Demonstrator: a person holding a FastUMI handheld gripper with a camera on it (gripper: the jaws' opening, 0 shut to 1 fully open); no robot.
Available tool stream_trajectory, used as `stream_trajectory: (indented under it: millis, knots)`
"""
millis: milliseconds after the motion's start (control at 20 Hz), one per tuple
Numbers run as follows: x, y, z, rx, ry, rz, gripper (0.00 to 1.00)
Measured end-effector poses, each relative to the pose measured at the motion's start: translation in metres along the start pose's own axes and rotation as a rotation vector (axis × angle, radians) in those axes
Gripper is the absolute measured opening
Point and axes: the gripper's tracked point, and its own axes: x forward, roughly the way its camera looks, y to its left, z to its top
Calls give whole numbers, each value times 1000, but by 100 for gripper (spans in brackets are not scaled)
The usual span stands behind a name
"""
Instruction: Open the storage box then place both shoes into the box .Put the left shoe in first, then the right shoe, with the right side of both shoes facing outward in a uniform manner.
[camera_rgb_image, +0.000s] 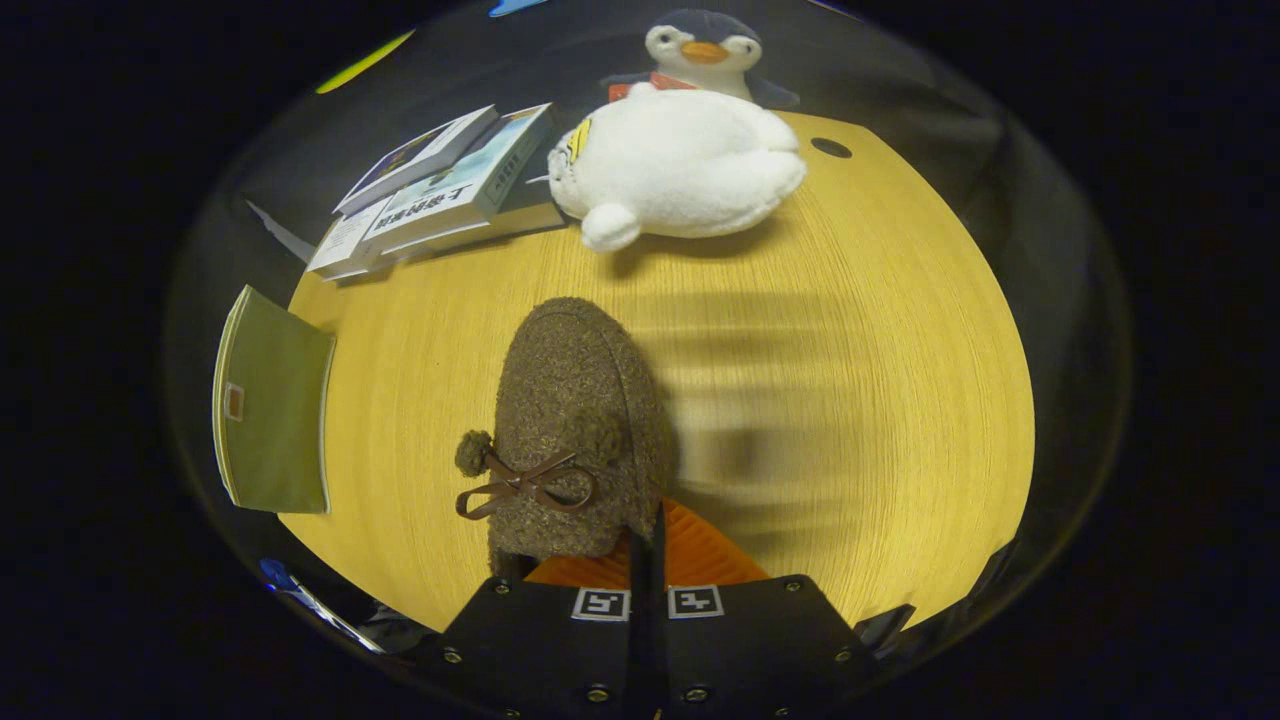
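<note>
A brown fuzzy shoe (575, 400) with a thin bow and a pom-pom points its toe away from me, over the yellow wooden table (880, 350). My gripper (648, 535) is shut on the shoe's rear right edge, the two fingers pressed almost together with the collar pinched between them. The shoe looks lifted off the table, and a soft blurred shadow lies on the wood to its right. The heel end is hidden behind the fingers.
Beyond the shoe lies a white plush toy (680, 165), with a penguin plush (700, 50) behind it. To their left sits a stack of books (440, 190). A green book (275, 400) overhangs the table's left edge. A small dark hole (830, 148) marks the far right corner.
</note>
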Motion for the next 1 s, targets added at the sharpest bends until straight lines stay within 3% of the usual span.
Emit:
stream_trajectory:
  millis: [600, 1000]
  knots:
    - [-57, 119, 36, -72, -18, 142, 0]
    - [-87, 232, 73, -225, -28, 186, 0]
